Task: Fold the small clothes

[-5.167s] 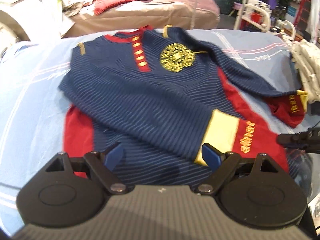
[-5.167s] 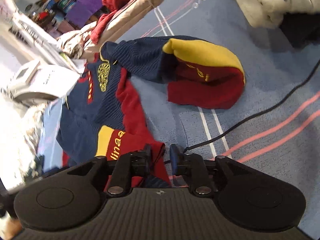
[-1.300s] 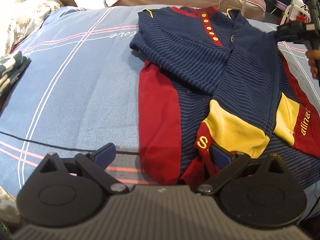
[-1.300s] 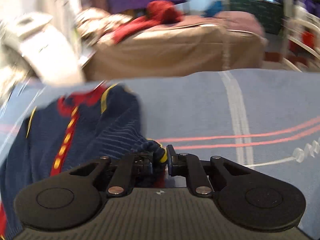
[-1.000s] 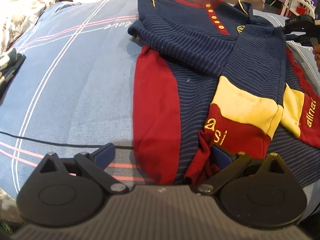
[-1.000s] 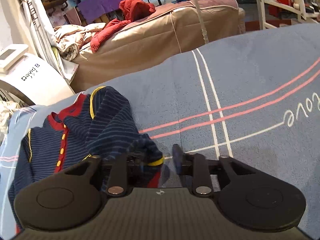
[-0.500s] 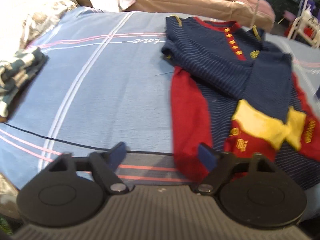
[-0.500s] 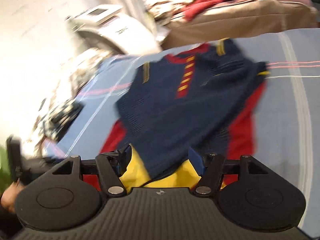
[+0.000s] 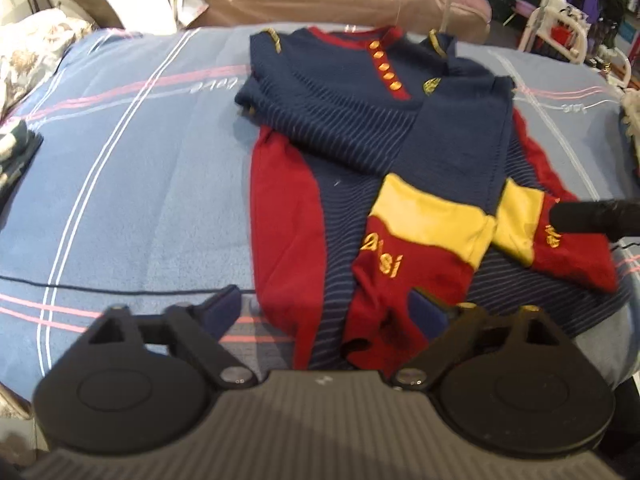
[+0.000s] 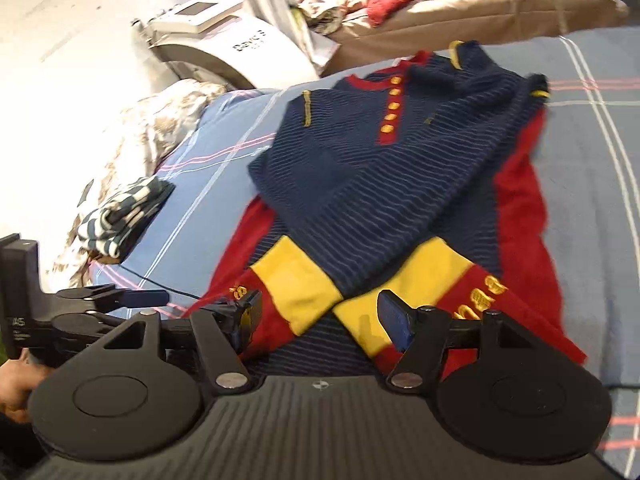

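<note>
Both sleeves are already in, so you are about midway through this garment. Nearest you, your left gripper point(image 9: 324, 304) hangs with its jaws spread wide, having just opened further; the hem of the navy-and-red sweater point(image 9: 360, 140) lies under them, one tip sits over a red cuff, and nothing is pinched. Your right gripper point(image 10: 320, 316) is likewise spread, poised over the two cuffs without pressing either. In the left wrist view one of its fingers point(image 9: 592, 220) reaches in from the sweater's right edge, above the right cuff.

Just beyond the hem, the left sleeve cuff point(image 9: 420, 240) and the right sleeve cuff point(image 9: 552, 240) lie side by side on the body, yellow bands level. Farther up, the sleeves cross the chest, and the button placket point(image 9: 386, 66) and collar lie flat at the far end.

What I judge is left: bring the hem up toward the collar, once or twice, then set the bundle aside. Left of the sweater, a folded striped garment point(image 10: 124, 212) rests on the blue bedspread point(image 9: 140, 168), which suggests one piece is finished.
</note>
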`<state>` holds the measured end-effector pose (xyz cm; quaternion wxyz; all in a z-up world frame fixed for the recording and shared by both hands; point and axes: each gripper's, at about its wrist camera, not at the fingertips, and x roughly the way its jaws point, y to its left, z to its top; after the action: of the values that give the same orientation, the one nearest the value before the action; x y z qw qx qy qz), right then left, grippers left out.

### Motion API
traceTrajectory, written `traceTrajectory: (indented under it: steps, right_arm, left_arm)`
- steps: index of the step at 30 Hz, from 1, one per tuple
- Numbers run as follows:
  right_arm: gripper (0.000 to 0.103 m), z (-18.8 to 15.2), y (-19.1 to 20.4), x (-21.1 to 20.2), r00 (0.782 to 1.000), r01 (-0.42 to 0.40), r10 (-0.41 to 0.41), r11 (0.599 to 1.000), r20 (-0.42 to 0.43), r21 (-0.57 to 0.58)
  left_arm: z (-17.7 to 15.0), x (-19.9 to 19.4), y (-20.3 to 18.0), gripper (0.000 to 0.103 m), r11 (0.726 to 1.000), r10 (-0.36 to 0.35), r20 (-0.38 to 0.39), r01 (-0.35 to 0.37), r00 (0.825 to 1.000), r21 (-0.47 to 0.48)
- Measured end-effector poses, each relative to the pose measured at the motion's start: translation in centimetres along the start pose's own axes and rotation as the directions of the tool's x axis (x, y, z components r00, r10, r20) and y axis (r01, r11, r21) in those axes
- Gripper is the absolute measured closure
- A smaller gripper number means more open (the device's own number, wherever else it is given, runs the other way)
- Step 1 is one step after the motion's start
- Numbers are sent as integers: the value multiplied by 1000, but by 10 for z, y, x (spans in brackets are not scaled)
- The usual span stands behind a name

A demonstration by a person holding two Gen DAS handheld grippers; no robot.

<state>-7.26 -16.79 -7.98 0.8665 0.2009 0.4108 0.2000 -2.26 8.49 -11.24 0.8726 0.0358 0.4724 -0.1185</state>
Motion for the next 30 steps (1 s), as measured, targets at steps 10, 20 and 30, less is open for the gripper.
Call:
traceTrajectory:
  steps: [10, 20, 30]
  right_arm:
    - [0, -17, -20, -8, 1000, 6, -6, 992, -6, 129]
    - [0, -21, -25, -7, 1000, 11, -9, 987, -13, 159]
    - [0, -24, -31, -9, 1000, 16, -13, 981, -14, 195]
  left_arm:
    - [-14, 26, -17, 73, 998, -32, -78, 37, 996, 58]
    - [-4, 0, -14, 85, 997, -26, -26, 27, 999, 73]
    - [-12, 8, -4, 99, 996, -84, -25, 83, 996, -29]
